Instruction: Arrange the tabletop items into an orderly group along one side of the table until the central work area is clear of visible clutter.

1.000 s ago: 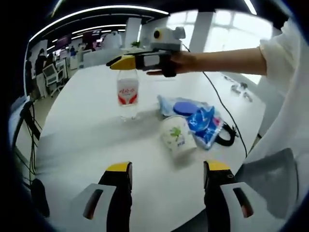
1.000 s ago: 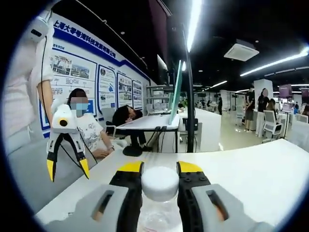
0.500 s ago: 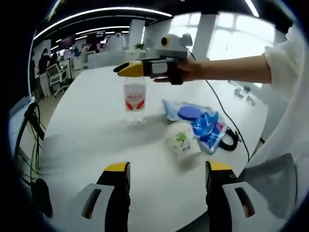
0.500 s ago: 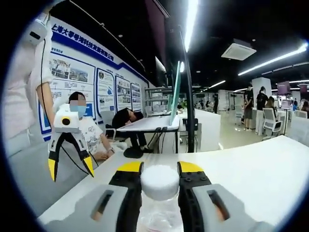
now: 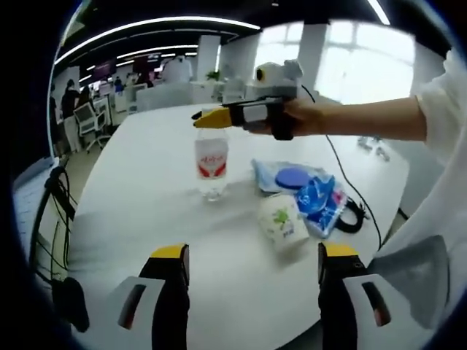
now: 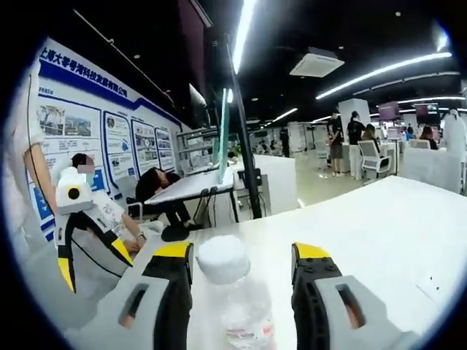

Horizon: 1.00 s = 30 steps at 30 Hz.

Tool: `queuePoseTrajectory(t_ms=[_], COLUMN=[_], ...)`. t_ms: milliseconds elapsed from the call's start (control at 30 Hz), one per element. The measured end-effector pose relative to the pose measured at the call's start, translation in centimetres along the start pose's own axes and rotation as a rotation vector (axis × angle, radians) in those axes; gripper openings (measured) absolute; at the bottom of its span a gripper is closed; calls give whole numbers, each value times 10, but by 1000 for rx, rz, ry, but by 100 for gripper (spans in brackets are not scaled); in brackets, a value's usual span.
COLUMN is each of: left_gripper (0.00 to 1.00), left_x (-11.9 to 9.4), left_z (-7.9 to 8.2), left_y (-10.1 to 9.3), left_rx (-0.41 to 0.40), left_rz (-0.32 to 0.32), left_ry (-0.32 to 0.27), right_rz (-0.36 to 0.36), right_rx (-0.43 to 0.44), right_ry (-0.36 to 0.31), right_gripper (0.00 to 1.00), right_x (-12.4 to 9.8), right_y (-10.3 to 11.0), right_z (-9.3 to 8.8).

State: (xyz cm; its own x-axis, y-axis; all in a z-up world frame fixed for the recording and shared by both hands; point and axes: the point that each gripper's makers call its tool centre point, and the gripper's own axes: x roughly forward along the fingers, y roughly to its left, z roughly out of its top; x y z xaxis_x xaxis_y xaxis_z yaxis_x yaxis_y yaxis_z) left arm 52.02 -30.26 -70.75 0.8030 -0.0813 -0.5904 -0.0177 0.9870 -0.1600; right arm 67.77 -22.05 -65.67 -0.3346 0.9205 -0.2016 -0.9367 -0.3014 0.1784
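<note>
A clear water bottle point(image 5: 211, 162) with a red and white label stands upright on the white table point(image 5: 146, 211). My right gripper point(image 5: 212, 119) is at its neck, held by a hand from the right. In the right gripper view the right gripper point(image 6: 237, 257) is open, and the white bottle cap point(image 6: 222, 258) sits between the jaws, nearer the left one. A white paper cup point(image 5: 283, 219) lies on its side beside blue packets point(image 5: 305, 187). My left gripper point(image 5: 254, 257) is open over the near table edge with nothing between its jaws; the left gripper point(image 6: 93, 265) also appears far left.
A black cable point(image 5: 355, 216) loops past the packets toward the table's right edge. Black cords hang off the left edge point(image 5: 55, 211). Desks, chairs and people fill the room behind. The table is bare on the near and left sides.
My right gripper has opened and let go of the bottle's cap, with a gap now on the right side. The left gripper view has shifted slightly; the bottle stays upright.
</note>
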Motion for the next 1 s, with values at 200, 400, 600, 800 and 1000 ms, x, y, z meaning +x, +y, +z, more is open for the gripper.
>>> queuePoseTrajectory(t_ms=[200, 400, 600, 800, 1000], left_gripper=[71, 69, 69, 67, 67], left_x=[3, 4, 5, 6, 4], left_z=[5, 10, 16, 15, 14], left_y=[0, -1, -3, -7, -8], left_rx=[-1, 44, 56, 73, 92], left_rz=[-4, -11, -18, -47, -67], left_ry=[-6, 1, -7, 4, 7], right_rz=[-91, -181, -215, -250, -264], right_rx=[64, 125, 158, 174, 178], right_ry=[-14, -10, -3, 8, 27], right_gripper=[54, 55, 55, 55, 54], right_x=[-12, -31, -44, -59, -69], right_y=[-6, -15, -11, -3, 11], right_z=[-5, -14, -19, -27, -37])
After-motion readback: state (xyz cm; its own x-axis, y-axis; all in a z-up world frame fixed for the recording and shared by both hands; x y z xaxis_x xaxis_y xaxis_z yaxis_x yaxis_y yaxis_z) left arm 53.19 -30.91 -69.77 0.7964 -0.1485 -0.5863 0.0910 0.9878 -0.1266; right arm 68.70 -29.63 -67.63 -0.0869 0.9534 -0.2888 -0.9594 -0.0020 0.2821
